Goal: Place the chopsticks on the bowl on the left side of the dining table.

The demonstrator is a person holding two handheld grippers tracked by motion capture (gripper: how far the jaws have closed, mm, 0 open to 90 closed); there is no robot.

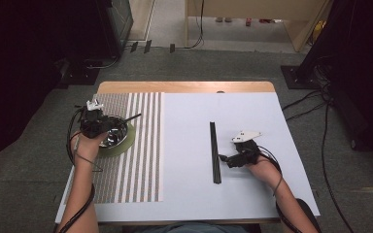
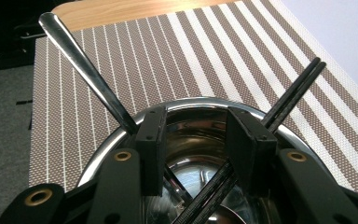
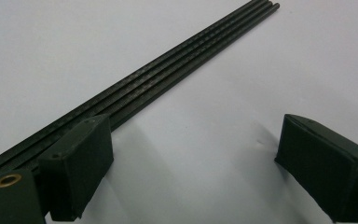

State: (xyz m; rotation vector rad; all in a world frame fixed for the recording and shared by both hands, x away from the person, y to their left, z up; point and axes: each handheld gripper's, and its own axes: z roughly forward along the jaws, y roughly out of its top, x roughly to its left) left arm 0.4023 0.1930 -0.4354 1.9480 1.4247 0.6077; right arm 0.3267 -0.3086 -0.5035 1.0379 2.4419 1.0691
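Note:
A shiny steel bowl [image 1: 115, 137] sits on a green round mat [image 1: 127, 143] on the striped placemat [image 1: 141, 160]. My left gripper [image 1: 107, 129] hovers just over the bowl, open, its jaws above the rim [image 2: 200, 100] with nothing between them [image 2: 195, 119]. Out of the bowl lean a steel spoon handle [image 2: 84, 65] and a pair of black chopsticks [image 2: 293, 93] [image 1: 132, 117]. Several more black chopsticks [image 1: 215, 150] lie side by side on the white table cover. My right gripper [image 1: 223, 158] is low beside them, wide open [image 3: 191, 140], its left jaw next to the sticks [image 3: 168, 65].
The white cover [image 1: 199, 116] spans the table's middle and right. A strip of bare wood [image 1: 184, 87] runs along the far edge. Past the table, cables [image 1: 315, 102] and black stands rest on the grey floor.

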